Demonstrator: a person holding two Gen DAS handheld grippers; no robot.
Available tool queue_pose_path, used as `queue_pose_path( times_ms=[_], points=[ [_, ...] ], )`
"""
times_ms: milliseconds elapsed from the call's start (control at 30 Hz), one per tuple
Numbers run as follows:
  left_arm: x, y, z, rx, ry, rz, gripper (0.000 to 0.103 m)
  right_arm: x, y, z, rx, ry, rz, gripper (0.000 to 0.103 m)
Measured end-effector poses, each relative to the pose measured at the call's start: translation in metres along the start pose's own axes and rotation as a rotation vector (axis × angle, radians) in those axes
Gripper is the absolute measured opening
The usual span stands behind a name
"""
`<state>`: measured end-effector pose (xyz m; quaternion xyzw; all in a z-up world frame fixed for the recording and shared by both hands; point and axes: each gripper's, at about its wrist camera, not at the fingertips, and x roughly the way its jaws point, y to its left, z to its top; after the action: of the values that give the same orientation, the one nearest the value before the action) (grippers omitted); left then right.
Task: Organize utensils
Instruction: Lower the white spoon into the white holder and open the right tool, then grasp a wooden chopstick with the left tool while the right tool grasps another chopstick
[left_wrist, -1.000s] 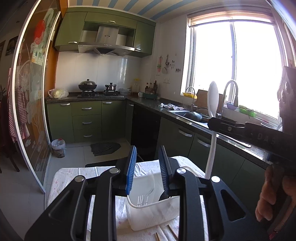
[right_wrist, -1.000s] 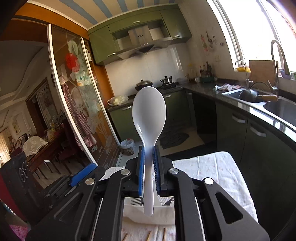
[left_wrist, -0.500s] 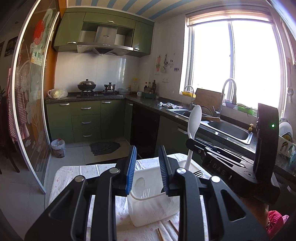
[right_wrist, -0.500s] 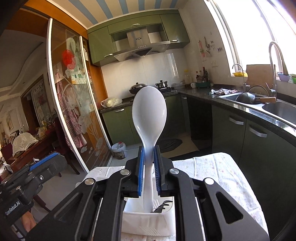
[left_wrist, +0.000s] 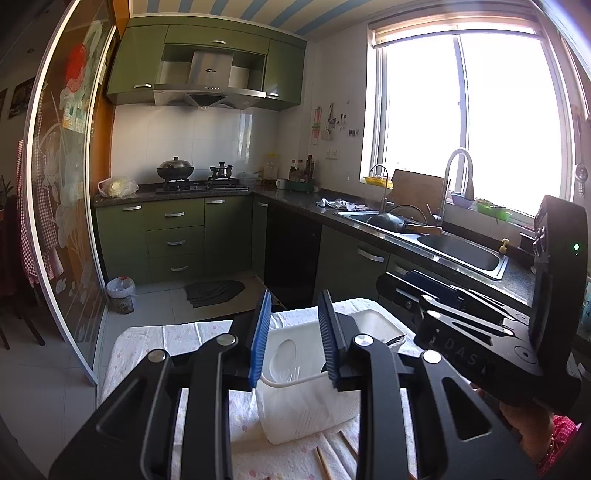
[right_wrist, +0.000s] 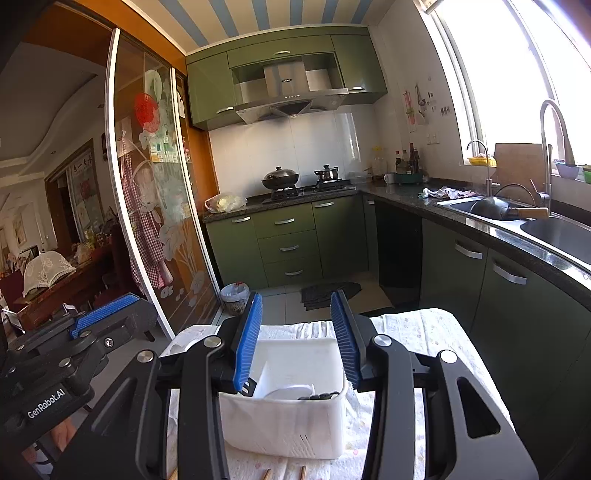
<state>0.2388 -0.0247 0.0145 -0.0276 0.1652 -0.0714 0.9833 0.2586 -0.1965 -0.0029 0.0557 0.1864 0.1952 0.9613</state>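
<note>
The right gripper (right_wrist: 301, 341) stands with its jaws spread wide and holds nothing. Directly below and between its fingers sits the white basket (right_wrist: 284, 424), and the white spoon (right_wrist: 286, 387) lies inside it, bowl end down near the front wall, beside a dark utensil (right_wrist: 319, 397) whose type cannot be told. The gripper's position over the basket opening suits a drop from above: with the jaws this far apart, the spoon is free of both pads.

The left gripper (left_wrist: 293, 338) is likewise open, with a moderate gap, and empty. The same basket (left_wrist: 310, 410) is just ahead of and below its fingertips, and the spoon (left_wrist: 282, 360) rests against the far inner wall. This gripper hangs near the basket, probably so that it can steady it or collect the next item.

Chopsticks (left_wrist: 327, 461) lie on the tablecloth (left_wrist: 147, 339) below the left gripper, nearer than the basket. They also show at the bottom edge of the right wrist view. These appear to be the items not yet sorted.
</note>
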Motion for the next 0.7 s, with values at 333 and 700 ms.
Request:
queue_pose_path(
  times_ms=[333, 700],
  points=[
    [-0.027, 0.014, -0.042, -0.02, 0.246, 0.035, 0.035, -0.042, -0.012, -0.054, 0.001, 0.279, -0.002, 0.039],
    [0.006, 0.048, -0.121, -0.109, 0.836, 0.095, 0.01, -0.061, 0.001, -0.099, -0.062, 0.47, 0.022, 0.039]
  ],
)
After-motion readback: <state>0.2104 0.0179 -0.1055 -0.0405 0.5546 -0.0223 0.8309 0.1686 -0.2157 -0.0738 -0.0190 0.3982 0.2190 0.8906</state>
